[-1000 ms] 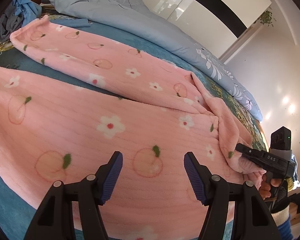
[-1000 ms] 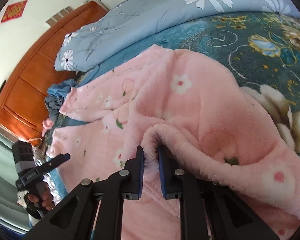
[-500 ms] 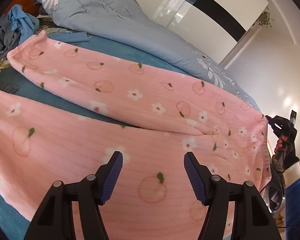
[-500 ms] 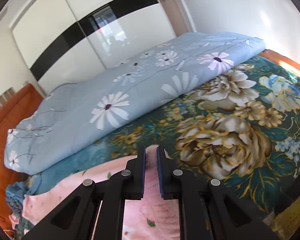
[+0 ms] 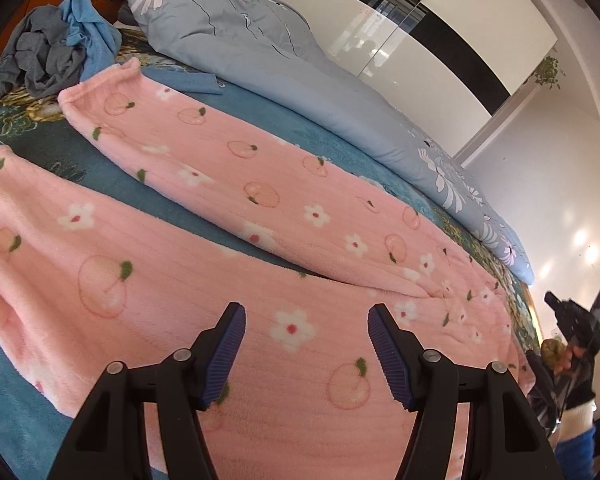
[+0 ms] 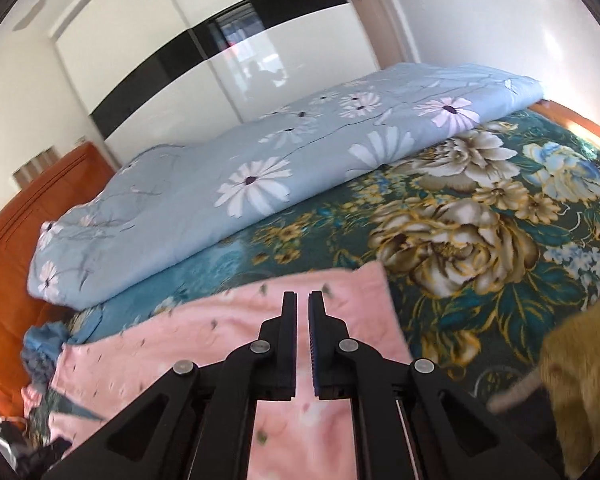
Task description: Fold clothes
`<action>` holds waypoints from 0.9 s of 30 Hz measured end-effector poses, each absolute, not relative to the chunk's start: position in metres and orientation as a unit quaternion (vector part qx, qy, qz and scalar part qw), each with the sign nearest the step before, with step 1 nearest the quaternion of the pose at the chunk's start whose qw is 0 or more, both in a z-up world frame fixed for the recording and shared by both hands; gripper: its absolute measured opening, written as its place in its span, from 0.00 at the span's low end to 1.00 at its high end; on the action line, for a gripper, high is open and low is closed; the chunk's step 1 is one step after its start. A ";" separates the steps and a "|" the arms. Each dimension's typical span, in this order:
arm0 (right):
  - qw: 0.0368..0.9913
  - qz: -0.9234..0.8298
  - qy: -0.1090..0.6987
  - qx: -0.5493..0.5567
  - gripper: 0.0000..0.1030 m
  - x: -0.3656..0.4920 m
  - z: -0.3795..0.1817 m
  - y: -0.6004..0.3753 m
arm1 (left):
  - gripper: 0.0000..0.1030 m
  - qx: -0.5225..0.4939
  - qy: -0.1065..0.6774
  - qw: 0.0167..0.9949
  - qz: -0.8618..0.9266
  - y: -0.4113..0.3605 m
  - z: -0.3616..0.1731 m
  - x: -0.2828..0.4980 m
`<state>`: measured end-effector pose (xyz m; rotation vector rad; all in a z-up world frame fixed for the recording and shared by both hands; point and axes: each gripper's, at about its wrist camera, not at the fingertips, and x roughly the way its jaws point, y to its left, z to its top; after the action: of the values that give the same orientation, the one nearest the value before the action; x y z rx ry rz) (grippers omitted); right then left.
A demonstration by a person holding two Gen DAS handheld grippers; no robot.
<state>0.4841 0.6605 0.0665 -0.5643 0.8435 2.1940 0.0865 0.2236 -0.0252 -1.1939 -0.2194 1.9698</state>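
Observation:
Pink fleece trousers (image 5: 300,240) printed with peaches and flowers lie spread on the bed, both legs running toward the upper left. My left gripper (image 5: 306,310) hovers open over the near leg with nothing between its blue pads. In the left wrist view my right gripper (image 5: 552,300) hangs past the trousers' waist end at the far right, apart from the cloth. In its own view the right gripper (image 6: 303,296) is shut to a thin slit. The trousers (image 6: 220,332) lie blurred below it, and I see no cloth pinched between the pads.
A folded blue daisy-print duvet (image 5: 260,52) runs along the far side of the bed. A heap of grey and blue clothes (image 5: 48,52) sits near the orange headboard (image 6: 12,260). The flowered teal bedsheet (image 6: 480,220) lies bare on the right. White wardrobe doors (image 6: 220,80) stand behind.
The right gripper, shut on a bunched fold of the trousers a second ago, pulled the waist end out flat and rose away. The left gripper drifted slightly and stayed open.

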 end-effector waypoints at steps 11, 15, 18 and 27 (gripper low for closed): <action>0.349 0.822 0.361 -0.268 0.42 0.554 -0.005 0.513 | 0.67 -0.442 -0.138 0.327 0.824 0.113 -0.012 0.082; 0.379 0.806 0.378 -0.253 0.44 0.568 -0.009 0.505 | 0.69 -0.456 -0.210 0.241 0.831 0.033 -0.035 0.052; 0.392 0.792 0.400 -0.242 0.47 0.578 -0.012 0.506 | 0.69 -0.470 -0.252 0.207 0.820 -0.007 -0.054 0.026; 0.403 0.758 0.465 -0.215 0.54 0.599 -0.030 0.516 | 0.71 -0.491 -0.282 0.212 0.797 -0.028 -0.081 -0.030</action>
<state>0.5987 0.5159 -0.0299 -0.5436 1.1752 1.9144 -0.0304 -0.0280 -0.0815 -1.3639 -0.7827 2.2125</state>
